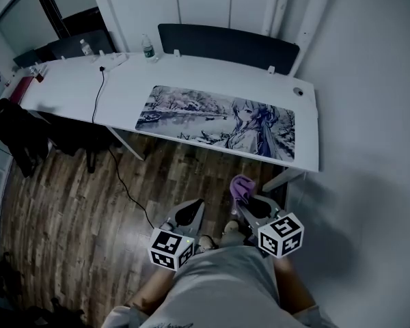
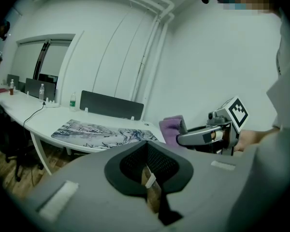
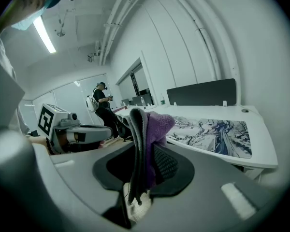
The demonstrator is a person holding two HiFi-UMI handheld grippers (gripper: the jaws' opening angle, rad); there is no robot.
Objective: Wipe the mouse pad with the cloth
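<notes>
The fingers of the right gripper (image 1: 243, 201) are clamped on the bunched purple cloth (image 1: 242, 186). The left gripper (image 1: 193, 209) has its fingers pressed together, empty. Both hover over the wooden floor (image 1: 68, 203), apart from the white bench (image 1: 123, 80), where the printed mouse pad (image 1: 219, 121) lies flat.

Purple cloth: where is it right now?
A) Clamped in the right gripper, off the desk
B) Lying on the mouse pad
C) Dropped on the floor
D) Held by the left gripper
A: the right gripper view shows the purple cloth pinched between the jaws of the right gripper, and the head view shows it held over the floor, short of the mouse pad.
</notes>
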